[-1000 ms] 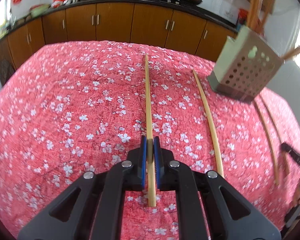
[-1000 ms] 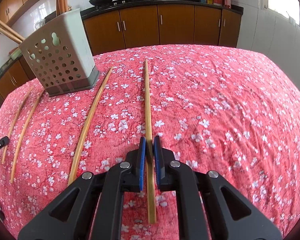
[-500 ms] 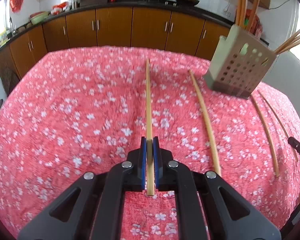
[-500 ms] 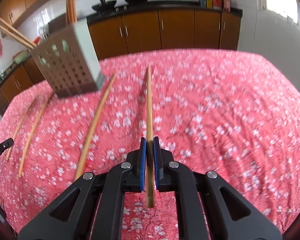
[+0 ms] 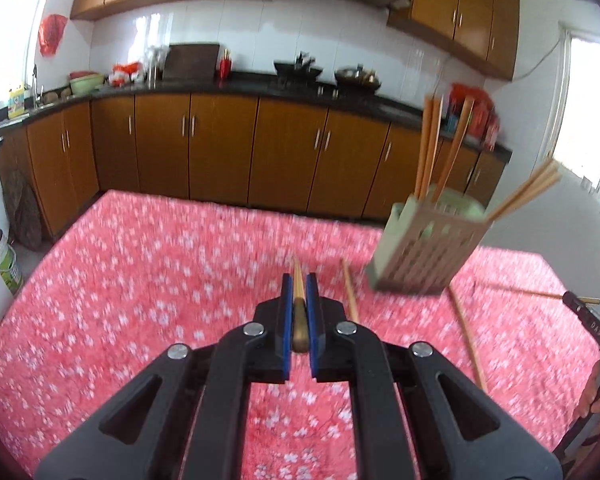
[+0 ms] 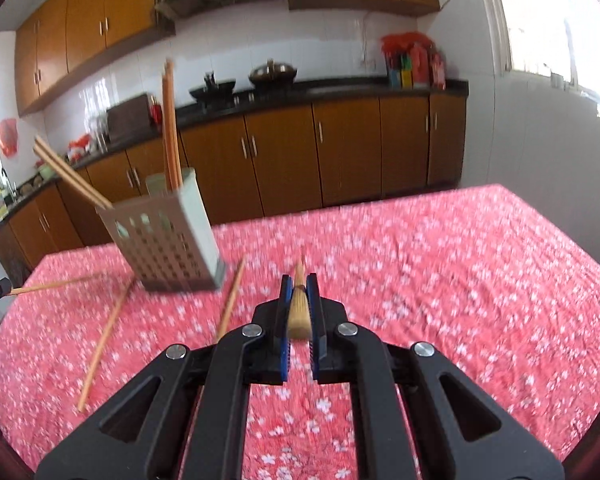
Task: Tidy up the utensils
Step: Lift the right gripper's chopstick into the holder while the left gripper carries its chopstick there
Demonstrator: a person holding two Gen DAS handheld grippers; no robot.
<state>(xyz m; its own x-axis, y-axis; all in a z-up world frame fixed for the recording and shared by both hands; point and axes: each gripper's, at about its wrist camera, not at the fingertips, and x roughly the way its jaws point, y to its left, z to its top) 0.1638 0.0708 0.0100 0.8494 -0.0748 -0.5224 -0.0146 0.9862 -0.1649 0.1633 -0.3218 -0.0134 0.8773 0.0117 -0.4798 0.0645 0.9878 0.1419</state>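
Note:
My left gripper (image 5: 299, 286) is shut on a wooden chopstick (image 5: 299, 312), lifted off the table and pointing forward. My right gripper (image 6: 299, 286) is shut on another wooden chopstick (image 6: 299, 308), also lifted. A perforated beige utensil holder (image 5: 426, 250) with several chopsticks standing in it sits ahead right in the left wrist view, and the holder (image 6: 168, 244) sits ahead left in the right wrist view. Loose chopsticks (image 5: 466, 330) lie on the table beside the holder, two of them (image 6: 104, 338) in the right wrist view.
The table carries a red floral cloth (image 5: 140, 280). Brown kitchen cabinets (image 5: 220, 148) and a counter with woks stand behind it. The other gripper's tip (image 5: 588, 318) shows at the right edge of the left wrist view.
Both grippers have risen and tilted up with their chopsticks, lifting them off the cloth. The view now takes in the cabinets and wall.

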